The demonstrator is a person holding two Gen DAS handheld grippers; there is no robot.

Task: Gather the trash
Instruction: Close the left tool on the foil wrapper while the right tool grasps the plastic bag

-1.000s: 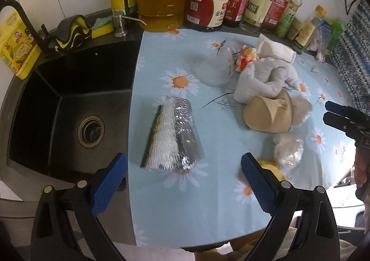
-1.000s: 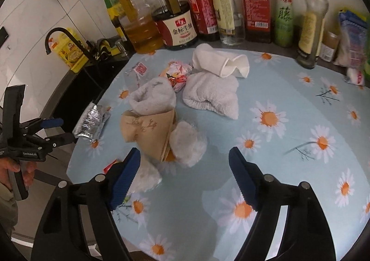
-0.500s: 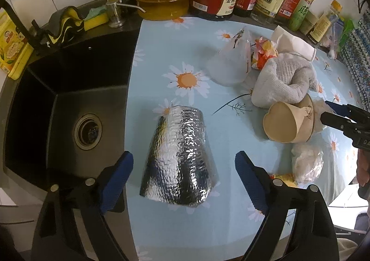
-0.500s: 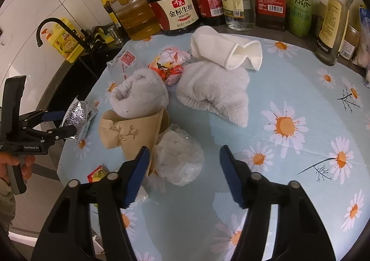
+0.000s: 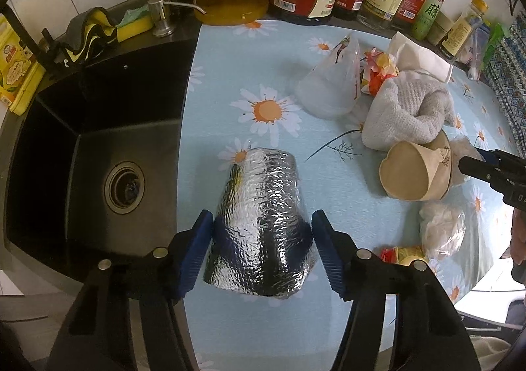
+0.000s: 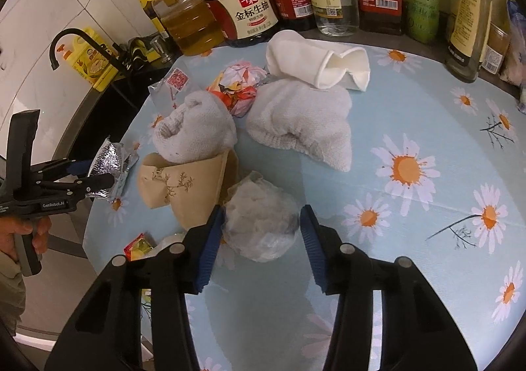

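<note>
A crinkled silver foil bag [image 5: 259, 206] lies on the daisy tablecloth beside the sink. My left gripper [image 5: 261, 249] is closing on it, and both blue pads [image 5: 200, 246] touch its sides. The right wrist view shows that gripper [image 6: 98, 173] with the foil bag [image 6: 108, 157] between its fingers. A crumpled clear plastic wad [image 6: 259, 220] sits between the jaws of my right gripper [image 6: 259, 233], which are closing too, pads against it. Next to the wad lies a brown paper cone [image 6: 184, 187]. The left wrist view catches the right gripper [image 5: 476, 160] behind the paper cone [image 5: 411, 173].
Grey towels [image 6: 302, 127], a white cloth [image 6: 315, 62], a colourful wrapper [image 6: 240, 88], a clear bag [image 5: 332, 88], a second plastic wad [image 5: 440, 229] and a yellow-red packet [image 5: 397, 252] lie around. The black sink [image 5: 98, 147] is left; sauce bottles [image 6: 250, 9] line the back wall.
Both grippers came down toward the table and their jaws narrowed. The left now brackets the foil bag tightly, the right the plastic wad.
</note>
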